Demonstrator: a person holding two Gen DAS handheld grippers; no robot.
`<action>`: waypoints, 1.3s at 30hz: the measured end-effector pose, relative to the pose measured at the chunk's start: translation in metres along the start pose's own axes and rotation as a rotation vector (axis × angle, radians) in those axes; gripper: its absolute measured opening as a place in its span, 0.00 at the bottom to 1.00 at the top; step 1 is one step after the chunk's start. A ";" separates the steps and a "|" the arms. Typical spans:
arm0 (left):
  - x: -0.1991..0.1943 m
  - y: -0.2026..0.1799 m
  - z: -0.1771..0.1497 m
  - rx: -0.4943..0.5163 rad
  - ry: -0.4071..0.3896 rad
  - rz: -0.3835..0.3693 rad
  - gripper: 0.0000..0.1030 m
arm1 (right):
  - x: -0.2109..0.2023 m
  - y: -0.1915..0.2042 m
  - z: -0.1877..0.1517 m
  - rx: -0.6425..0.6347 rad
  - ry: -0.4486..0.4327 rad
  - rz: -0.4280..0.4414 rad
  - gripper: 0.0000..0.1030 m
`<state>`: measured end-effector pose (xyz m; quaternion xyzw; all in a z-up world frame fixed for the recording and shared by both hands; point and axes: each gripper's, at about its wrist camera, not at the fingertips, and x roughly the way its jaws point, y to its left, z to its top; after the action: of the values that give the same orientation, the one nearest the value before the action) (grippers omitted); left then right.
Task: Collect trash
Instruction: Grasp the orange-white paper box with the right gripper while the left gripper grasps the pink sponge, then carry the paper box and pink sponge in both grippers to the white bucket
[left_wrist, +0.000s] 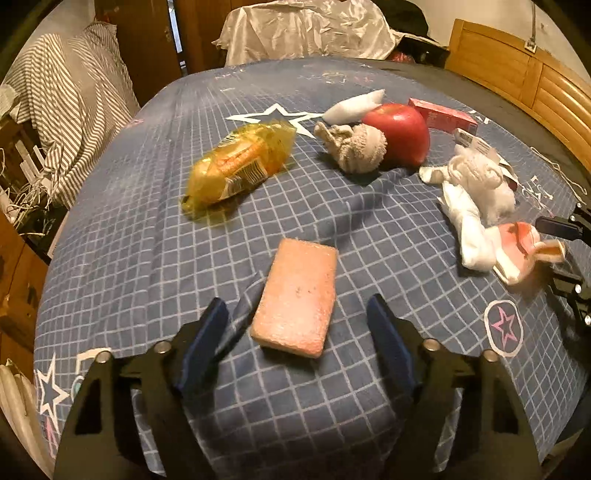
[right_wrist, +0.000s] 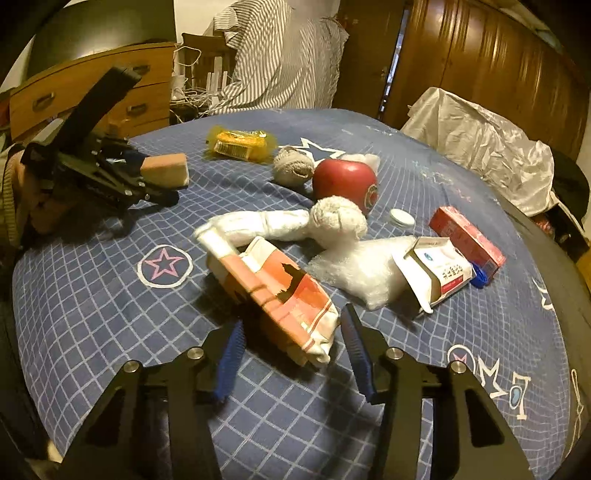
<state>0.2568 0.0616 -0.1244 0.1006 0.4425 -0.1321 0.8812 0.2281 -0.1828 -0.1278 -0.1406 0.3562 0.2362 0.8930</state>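
Observation:
A pink sponge (left_wrist: 297, 297) lies on the blue checked cloth, its near end between the open fingers of my left gripper (left_wrist: 295, 321); it also shows in the right wrist view (right_wrist: 164, 170). A crushed pink-and-white carton (right_wrist: 273, 291) lies between the open fingers of my right gripper (right_wrist: 293, 345), not clamped; it also shows in the left wrist view (left_wrist: 524, 251). A yellow snack wrapper (left_wrist: 236, 166) lies further back. An open white box (right_wrist: 437, 273) and clear plastic (right_wrist: 365, 271) lie to the right.
A red apple (left_wrist: 399, 133), a beige rolled sock (left_wrist: 354, 147), white socks (left_wrist: 476, 184), a red box (right_wrist: 467, 236) and a small white lid (right_wrist: 402, 218) share the cloth. A wooden headboard (left_wrist: 517, 70) is right; striped bedding (left_wrist: 70, 103) left.

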 end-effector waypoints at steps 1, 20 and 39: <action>-0.001 0.000 0.000 -0.001 -0.004 -0.003 0.64 | -0.001 0.000 0.000 0.004 -0.006 -0.001 0.46; -0.049 -0.017 -0.050 -0.134 -0.064 0.039 0.27 | -0.057 0.007 -0.042 0.292 -0.097 0.001 0.11; -0.099 -0.065 -0.074 -0.138 -0.109 0.031 0.26 | -0.120 0.052 -0.040 0.337 -0.211 0.085 0.12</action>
<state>0.1232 0.0362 -0.0922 0.0392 0.4005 -0.0930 0.9107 0.1021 -0.1938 -0.0761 0.0517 0.3009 0.2243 0.9255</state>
